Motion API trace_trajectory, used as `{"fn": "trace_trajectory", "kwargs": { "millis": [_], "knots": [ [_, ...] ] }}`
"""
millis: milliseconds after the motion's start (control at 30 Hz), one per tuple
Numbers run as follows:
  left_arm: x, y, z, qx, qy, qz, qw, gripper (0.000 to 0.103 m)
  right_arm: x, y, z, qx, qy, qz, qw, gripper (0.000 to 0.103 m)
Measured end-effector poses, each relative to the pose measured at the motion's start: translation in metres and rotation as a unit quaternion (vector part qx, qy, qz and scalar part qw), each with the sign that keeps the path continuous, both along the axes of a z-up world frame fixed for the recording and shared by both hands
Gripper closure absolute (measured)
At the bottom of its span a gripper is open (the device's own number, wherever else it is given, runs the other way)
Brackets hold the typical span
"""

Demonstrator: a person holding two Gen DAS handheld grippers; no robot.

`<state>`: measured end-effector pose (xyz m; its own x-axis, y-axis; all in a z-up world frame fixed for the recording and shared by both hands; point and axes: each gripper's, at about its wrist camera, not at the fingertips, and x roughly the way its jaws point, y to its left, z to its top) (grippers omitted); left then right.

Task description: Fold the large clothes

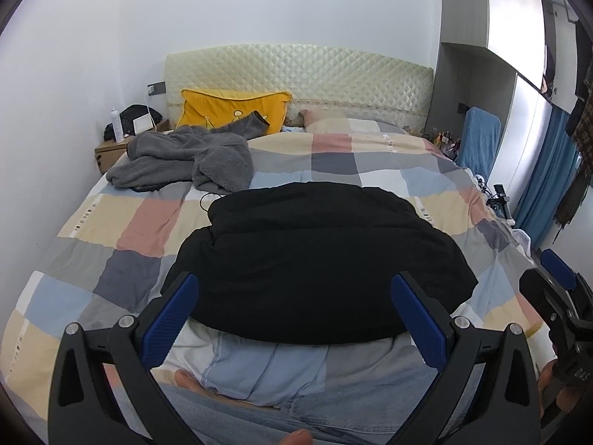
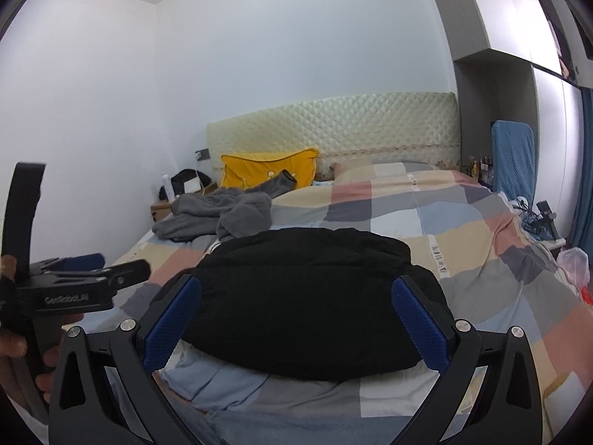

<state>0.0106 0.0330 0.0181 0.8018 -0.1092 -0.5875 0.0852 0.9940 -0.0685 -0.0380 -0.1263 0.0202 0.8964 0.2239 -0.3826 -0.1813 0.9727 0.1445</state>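
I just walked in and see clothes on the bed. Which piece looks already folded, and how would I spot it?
Start at the bed with the checked quilt. At its near end, in front of both open claws, lies the black garment, a compact, smooth-edged bundle. The grey fleece garment, up near the yellow pillow, is a rumpled heap instead.

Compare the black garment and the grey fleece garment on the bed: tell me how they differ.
The black garment lies in a compact, folded-looking bundle with fairly even edges; the grey fleece garment is crumpled and spread loosely, one sleeve reaching up against the yellow pillow. The black one sits near the foot of the bed, in front of both hand-held grippers; the grey one lies farther back, toward the left side near the headboard. Both rest on the checked quilt, untouched.
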Motion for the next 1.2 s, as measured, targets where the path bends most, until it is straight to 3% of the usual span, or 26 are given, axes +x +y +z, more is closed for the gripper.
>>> {"fn": "trace_trajectory", "kwargs": {
  "millis": [400,800,1200],
  "knots": [
    [0.006,0.002,-0.007,-0.012,0.015,-0.004,0.9998,0.0,0.001,-0.009,-0.007,0.01,0.01,-0.023,1.0,0.0],
    [0.007,0.005,-0.008,-0.01,0.016,0.007,0.9998,0.0,0.005,0.0,-0.008,-0.022,0.014,-0.03,0.999,0.0],
    [0.008,0.01,-0.011,-0.014,0.021,0.01,0.9996,0.0,0.006,0.003,-0.009,-0.016,0.018,-0.023,0.999,0.0]
  ]
}}
